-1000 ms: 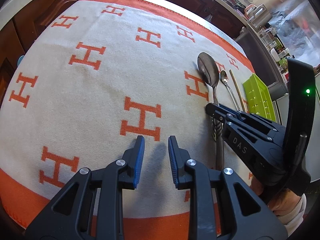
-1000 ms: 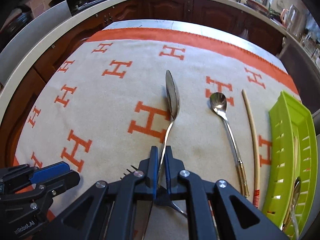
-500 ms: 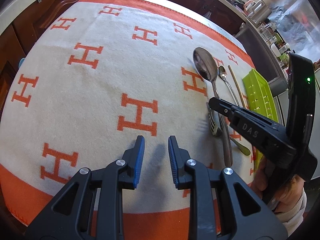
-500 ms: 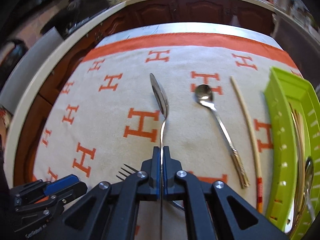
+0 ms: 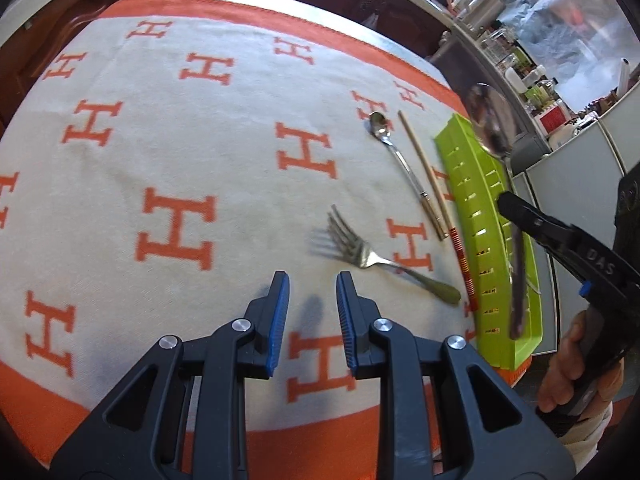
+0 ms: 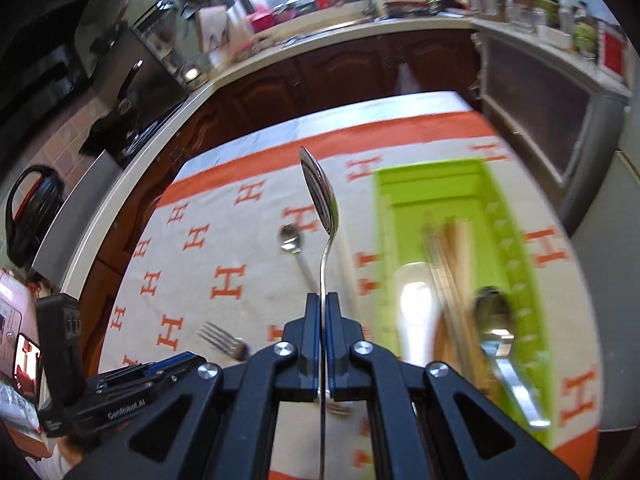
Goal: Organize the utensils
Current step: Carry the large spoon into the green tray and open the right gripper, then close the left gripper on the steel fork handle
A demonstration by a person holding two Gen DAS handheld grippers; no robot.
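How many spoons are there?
3 for sure: a big spoon pinched in the right gripper, a small spoon lying on the cloth, and a metal spoon inside the green tray. The tray is blurry, so more may hide there.

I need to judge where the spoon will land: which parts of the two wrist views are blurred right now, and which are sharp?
Right wrist view: the green tray and the utensils in it are smeared by motion, while the big spoon in the right gripper stays sharp. Left wrist view: fork, small spoon and chopstick are crisp; only the raised spoon's bowl looks soft.
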